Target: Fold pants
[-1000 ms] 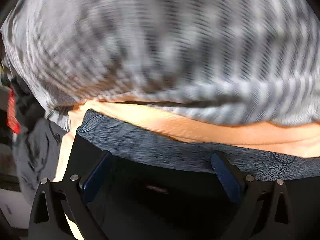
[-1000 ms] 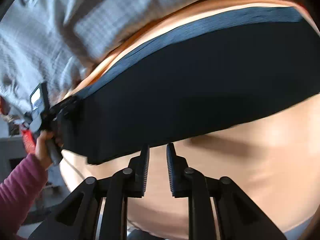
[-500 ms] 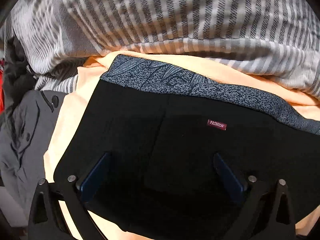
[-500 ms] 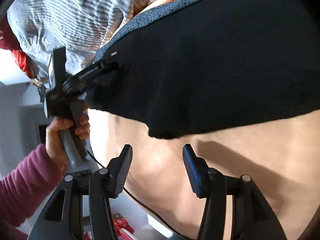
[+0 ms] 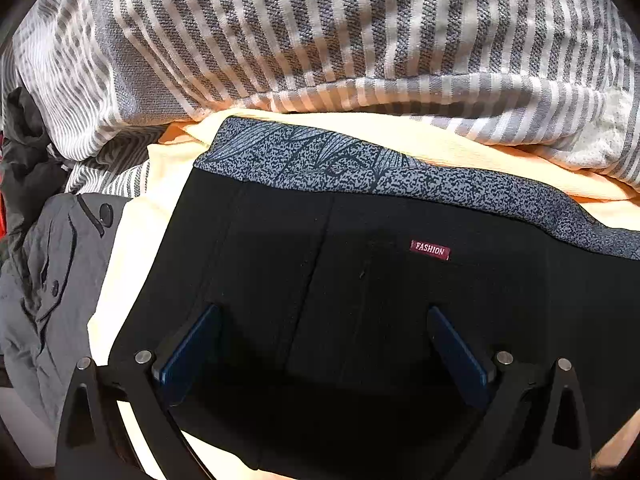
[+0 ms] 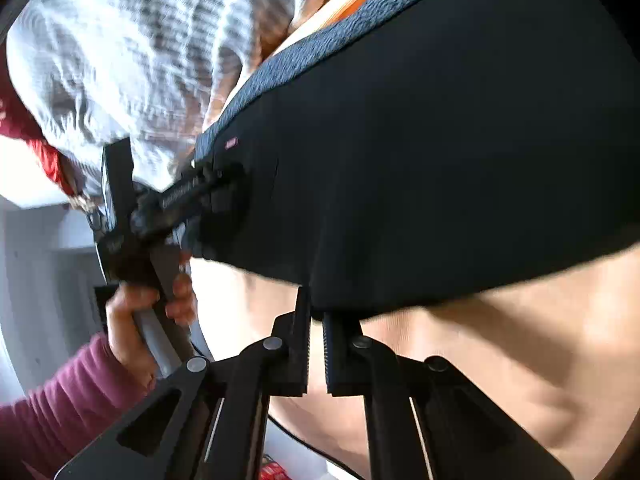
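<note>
Right gripper: fingers pinched on the near hem of the black stretch pants. Left gripper: fingers wide over the pants, waistband toward frame top.

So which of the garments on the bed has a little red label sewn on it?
The black pants, reading FASHION below the speckled grey waistband; the grey jacket shows only snaps.

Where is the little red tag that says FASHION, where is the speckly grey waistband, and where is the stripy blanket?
FASHION tag [image 5: 430, 249]: left wrist view, middle of the label.
Speckled waistband [image 5: 400, 178]: left wrist view, middle of the band's patterned strip.
Striped blanket [image 5: 320, 28]: left wrist view, broad upper part of the cloth.
</note>
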### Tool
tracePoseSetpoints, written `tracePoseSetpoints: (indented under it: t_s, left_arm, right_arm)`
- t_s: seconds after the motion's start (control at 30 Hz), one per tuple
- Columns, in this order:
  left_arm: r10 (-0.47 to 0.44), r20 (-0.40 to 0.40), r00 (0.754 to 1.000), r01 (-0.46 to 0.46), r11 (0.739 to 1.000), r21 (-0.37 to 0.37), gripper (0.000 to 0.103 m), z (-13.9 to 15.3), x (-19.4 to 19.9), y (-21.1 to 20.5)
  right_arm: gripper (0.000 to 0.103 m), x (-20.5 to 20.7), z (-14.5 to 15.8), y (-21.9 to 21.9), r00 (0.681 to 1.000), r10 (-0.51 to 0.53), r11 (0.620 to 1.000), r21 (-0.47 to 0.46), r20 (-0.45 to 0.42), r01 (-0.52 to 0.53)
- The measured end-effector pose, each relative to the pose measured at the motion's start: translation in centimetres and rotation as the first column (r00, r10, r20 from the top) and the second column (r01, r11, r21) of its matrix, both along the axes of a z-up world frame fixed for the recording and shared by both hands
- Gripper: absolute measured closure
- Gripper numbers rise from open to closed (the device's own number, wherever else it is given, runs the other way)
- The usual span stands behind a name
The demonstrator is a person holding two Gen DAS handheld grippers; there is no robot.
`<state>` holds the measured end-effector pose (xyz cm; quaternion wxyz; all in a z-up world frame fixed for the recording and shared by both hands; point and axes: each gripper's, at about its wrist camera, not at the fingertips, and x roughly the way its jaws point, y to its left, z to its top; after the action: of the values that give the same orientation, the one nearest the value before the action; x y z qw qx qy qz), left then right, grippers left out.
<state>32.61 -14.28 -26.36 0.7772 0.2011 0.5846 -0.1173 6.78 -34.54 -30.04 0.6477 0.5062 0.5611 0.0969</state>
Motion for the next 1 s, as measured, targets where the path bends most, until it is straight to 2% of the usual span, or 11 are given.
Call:
tracePoseSetpoints:
  t_s: [0.1, 0.17, 0.27, 0.37, 0.43, 0.5, 0.57, 0.67, 0.73, 0.9, 1.0]
  left_arm:
    - [-0.006, 0.012, 1.0, 0.006, 1.0, 0.004, 0.0, 0.0, -0.2, 0.0]
    - [-0.013, 0.022, 1.0, 0.013, 1.0, 0.005, 0.0, 0.0, -0.3, 0.0]
    - [-0.01, 0.03, 1.0, 0.01, 1.0, 0.0, 0.0, 0.2, -0.7, -0.1]
    - [-0.013, 0.042, 0.999, 0.013, 1.0, 0.007, 0.0, 0.3, -1.1, -0.3]
    - [-0.02, 0.046, 0.999, 0.019, 1.0, 0.01, 0.0, 0.3, -1.1, -0.3]
    - [-0.02, 0.041, 0.999, 0.019, 1.0, 0.01, 0.0, 0.2, -1.0, -0.3]
    - [-0.021, 0.033, 0.999, 0.021, 1.0, 0.005, 0.0, 0.1, -0.8, -0.2]
    - [-0.022, 0.028, 0.999, 0.022, 1.0, -0.002, 0.0, 0.0, -0.7, -0.1]
    - [-0.016, 0.018, 1.0, 0.016, 1.0, -0.003, 0.0, 0.0, -0.5, 0.0]
    - [0.021, -0.011, 1.0, -0.021, 0.999, 0.044, 0.0, 0.4, -0.3, -0.7]
    - [0.006, -0.028, 1.0, -0.004, 0.997, 0.073, 0.0, 1.0, -1.4, -1.8]
  right_arm:
    - [0.102, -1.4, -0.1, 1.0, 0.998, 0.059, 0.998, 0.014, -0.029, -0.058]
    - [0.099, -1.8, 1.3, 1.2, 0.993, 0.118, 0.991, -0.059, -0.03, -0.119]
    - [0.099, -0.8, 3.4, -0.4, 0.992, 0.128, 0.97, -0.206, -0.001, -0.126]
    - [0.099, 1.5, 3.1, -1.8, 0.991, 0.131, 0.96, -0.247, -0.013, -0.13]
    - [0.099, 2.1, 1.0, -1.5, 0.982, 0.167, 0.953, -0.241, -0.085, -0.183]
    - [0.1, 1.3, -0.8, -1.2, 0.976, 0.168, 0.961, -0.198, -0.136, -0.193]
    - [0.099, -0.2, -0.8, -1.5, 0.982, 0.129, 0.98, -0.136, -0.139, -0.148]
    - [0.099, -2.4, 0.3, -1.9, 0.985, 0.124, 0.983, -0.118, -0.121, -0.138]
    - [0.095, -3.6, 1.1, -2.7, 0.987, 0.111, 0.988, -0.097, -0.115, -0.123]
    - [0.052, -5.9, 3.1, -5.7, 0.991, 0.047, 0.99, -0.124, -0.127, -0.063]
    - [0.041, -7.2, 3.8, -7.7, 0.992, -0.008, 0.992, -0.128, -0.128, -0.009]
